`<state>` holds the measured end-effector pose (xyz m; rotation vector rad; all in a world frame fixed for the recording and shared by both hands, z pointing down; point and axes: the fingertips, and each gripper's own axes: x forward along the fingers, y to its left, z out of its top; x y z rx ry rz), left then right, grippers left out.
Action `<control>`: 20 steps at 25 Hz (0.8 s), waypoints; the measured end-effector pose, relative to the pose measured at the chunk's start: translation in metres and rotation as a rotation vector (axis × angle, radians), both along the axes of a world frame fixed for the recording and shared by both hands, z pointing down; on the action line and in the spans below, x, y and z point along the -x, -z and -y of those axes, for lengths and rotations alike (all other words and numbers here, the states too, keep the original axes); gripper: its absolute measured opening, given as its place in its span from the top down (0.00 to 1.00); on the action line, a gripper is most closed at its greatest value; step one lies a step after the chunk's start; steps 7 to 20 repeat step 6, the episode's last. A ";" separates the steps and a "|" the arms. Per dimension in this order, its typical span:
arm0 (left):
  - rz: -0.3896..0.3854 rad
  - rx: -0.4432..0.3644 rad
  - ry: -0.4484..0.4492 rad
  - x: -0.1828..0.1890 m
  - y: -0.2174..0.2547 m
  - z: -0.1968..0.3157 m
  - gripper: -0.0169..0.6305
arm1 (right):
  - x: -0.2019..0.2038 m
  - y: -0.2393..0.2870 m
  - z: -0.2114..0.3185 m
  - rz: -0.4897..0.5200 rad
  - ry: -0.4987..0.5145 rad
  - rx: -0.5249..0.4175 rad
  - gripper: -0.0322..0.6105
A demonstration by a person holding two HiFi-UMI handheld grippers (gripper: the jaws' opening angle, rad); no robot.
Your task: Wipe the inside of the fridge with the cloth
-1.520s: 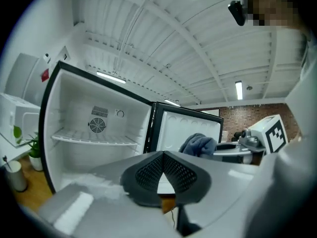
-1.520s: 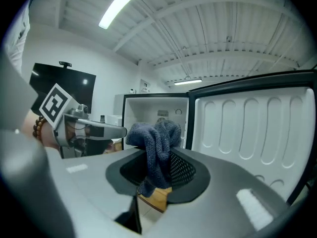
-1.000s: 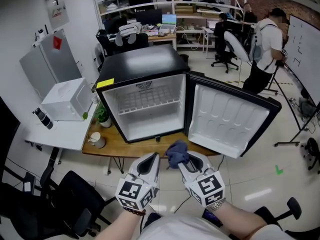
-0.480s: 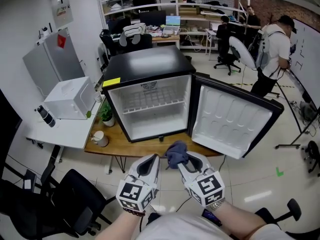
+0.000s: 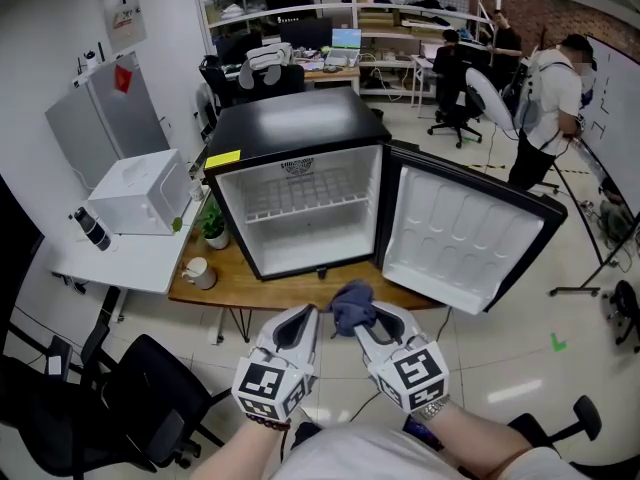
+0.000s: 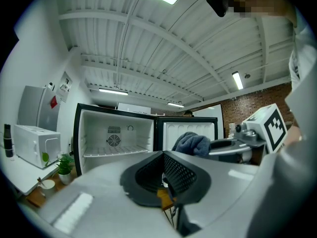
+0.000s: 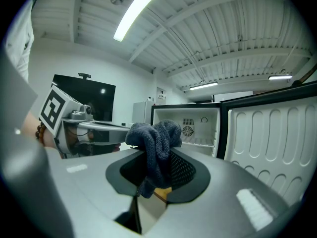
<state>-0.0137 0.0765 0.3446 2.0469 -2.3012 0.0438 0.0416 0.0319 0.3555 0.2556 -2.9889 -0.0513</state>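
A black mini fridge point(image 5: 290, 138) stands on a wooden table with its door point(image 5: 465, 240) swung open to the right. Its white inside point(image 5: 300, 223) holds one wire shelf point(image 5: 298, 205) and looks empty. A dark blue cloth point(image 5: 353, 306) is bunched in my right gripper point(image 5: 366, 323), which is shut on it, in front of the table edge. The same cloth point(image 7: 154, 145) hangs between that gripper's jaws in the right gripper view. My left gripper point(image 5: 299, 326) is shut and empty, close beside the right one. The fridge point(image 6: 116, 140) shows ahead in the left gripper view.
A small potted plant point(image 5: 209, 230) and a mug point(image 5: 196, 273) sit on the wooden table point(image 5: 260, 290) left of the fridge. A white box point(image 5: 138, 193) and a dark bottle point(image 5: 88, 230) rest on a white desk. An office chair point(image 5: 150, 398) is at lower left. People stand at the back right.
The view has shifted slightly, and the fridge sits a little more to the right in the picture. Both grippers and the cloth stay where they were.
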 end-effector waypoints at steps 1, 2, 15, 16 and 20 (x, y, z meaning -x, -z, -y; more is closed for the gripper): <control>0.000 0.000 0.001 -0.001 0.000 -0.001 0.97 | -0.001 0.000 -0.001 -0.001 0.000 0.000 0.80; 0.002 0.000 -0.001 -0.002 0.000 -0.001 0.97 | -0.002 0.000 -0.001 -0.002 0.000 -0.001 0.80; 0.008 -0.001 -0.004 -0.004 0.000 -0.003 0.97 | -0.004 0.000 -0.003 -0.005 0.000 -0.005 0.80; 0.008 -0.001 -0.004 -0.004 0.000 -0.003 0.97 | -0.004 0.000 -0.003 -0.005 0.000 -0.005 0.80; 0.008 -0.001 -0.004 -0.004 0.000 -0.003 0.97 | -0.004 0.000 -0.003 -0.005 0.000 -0.005 0.80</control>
